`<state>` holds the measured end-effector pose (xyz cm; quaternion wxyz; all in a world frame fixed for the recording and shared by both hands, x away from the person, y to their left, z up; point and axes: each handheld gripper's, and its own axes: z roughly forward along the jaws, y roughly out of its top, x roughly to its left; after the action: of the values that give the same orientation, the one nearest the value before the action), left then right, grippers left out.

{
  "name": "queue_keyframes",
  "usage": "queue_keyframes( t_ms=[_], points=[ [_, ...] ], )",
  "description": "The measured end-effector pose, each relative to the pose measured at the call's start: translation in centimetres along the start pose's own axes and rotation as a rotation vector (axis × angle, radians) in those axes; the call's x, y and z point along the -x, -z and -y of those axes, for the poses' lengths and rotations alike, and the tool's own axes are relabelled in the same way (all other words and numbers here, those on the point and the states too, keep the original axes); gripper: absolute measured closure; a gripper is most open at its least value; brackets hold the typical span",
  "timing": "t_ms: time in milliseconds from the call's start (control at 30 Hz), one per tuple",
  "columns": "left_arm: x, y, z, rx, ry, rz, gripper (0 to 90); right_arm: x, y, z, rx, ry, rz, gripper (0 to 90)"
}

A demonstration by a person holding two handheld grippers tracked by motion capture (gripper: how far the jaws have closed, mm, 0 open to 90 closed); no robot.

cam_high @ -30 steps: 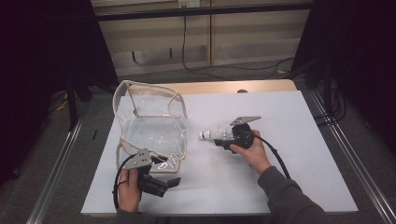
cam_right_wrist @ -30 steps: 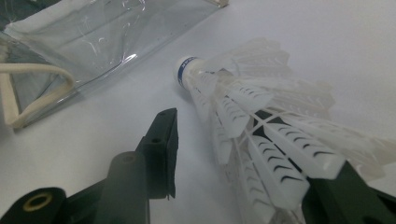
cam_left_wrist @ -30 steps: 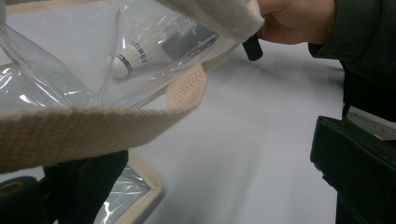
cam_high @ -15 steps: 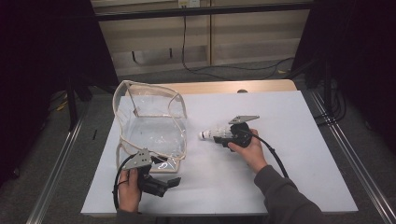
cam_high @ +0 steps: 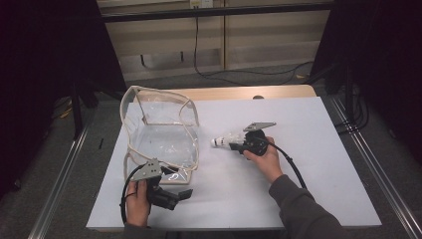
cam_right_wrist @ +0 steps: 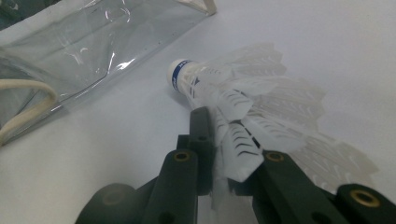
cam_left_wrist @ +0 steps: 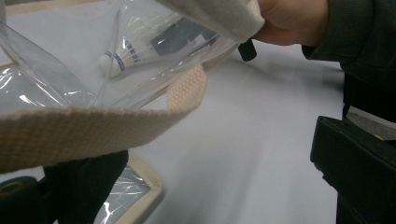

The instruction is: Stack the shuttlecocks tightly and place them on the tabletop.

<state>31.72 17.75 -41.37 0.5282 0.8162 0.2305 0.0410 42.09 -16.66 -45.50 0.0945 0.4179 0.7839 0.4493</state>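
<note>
A white feathered shuttlecock (cam_high: 220, 142) (cam_right_wrist: 243, 102) with a blue-banded cork tip hangs just above the white table (cam_high: 308, 189), cork pointing at the bag. My right gripper (cam_high: 236, 145) (cam_right_wrist: 225, 133) is shut on its feathers. A clear plastic bag (cam_high: 159, 134) (cam_right_wrist: 93, 51) with cream webbing trim lies at the table's left. My left gripper (cam_high: 179, 183) (cam_left_wrist: 219, 177) stands open at the bag's near corner, jaws wide apart, with the bag's webbing strap (cam_left_wrist: 93, 130) draped across one jaw. In the left gripper view the shuttlecock (cam_left_wrist: 116, 58) shows through the plastic.
The white table runs bare to the right and the front of the bag. A wooden edge (cam_high: 239, 92) borders its far side. Metal rails (cam_high: 378, 164) flank the table, and cables (cam_high: 214, 74) lie on the floor behind.
</note>
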Motion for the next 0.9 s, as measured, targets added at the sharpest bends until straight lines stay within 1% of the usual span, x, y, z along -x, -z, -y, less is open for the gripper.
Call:
queue_keyframes(
  t_ms=[67, 167, 233, 267, 333, 600, 733, 900],
  points=[
    [0.0, 0.0, 0.0, 0.000, 0.000, 0.001, 4.3, 0.0, 0.1, -0.1, -0.005, 0.004, -0.008, 83.7],
    [0.0, 0.0, 0.0, 0.001, 0.000, 0.000, 4.3, 0.1, 0.4, -0.2, -0.001, -0.012, -0.027, 85.1],
    [0.0, 0.0, 0.0, 0.001, 0.000, -0.001, 4.3, 0.1, 0.6, -0.2, -0.002, -0.008, -0.031, 86.0],
    [0.0, 0.0, 0.0, 0.001, -0.001, 0.000, 4.3, 0.1, 0.7, -0.3, -0.003, -0.010, -0.042, 88.4],
    [0.0, 0.0, 0.0, -0.002, -0.003, 0.000, 4.3, 0.1, 0.9, -0.3, 0.002, -0.018, -0.050, 88.5],
    [0.0, 0.1, 0.0, -0.009, -0.004, 0.001, 4.3, -0.2, 1.6, -0.6, 0.001, -0.020, -0.086, 88.7],
    [0.1, 0.1, 0.0, -0.010, -0.003, 0.000, 4.4, -0.3, 2.2, -0.8, 0.005, -0.021, -0.091, 88.7],
    [0.1, 0.1, 0.0, -0.010, -0.005, -0.001, 4.4, -0.7, 3.2, -1.1, 0.009, -0.008, -0.100, 88.7]
  ],
)
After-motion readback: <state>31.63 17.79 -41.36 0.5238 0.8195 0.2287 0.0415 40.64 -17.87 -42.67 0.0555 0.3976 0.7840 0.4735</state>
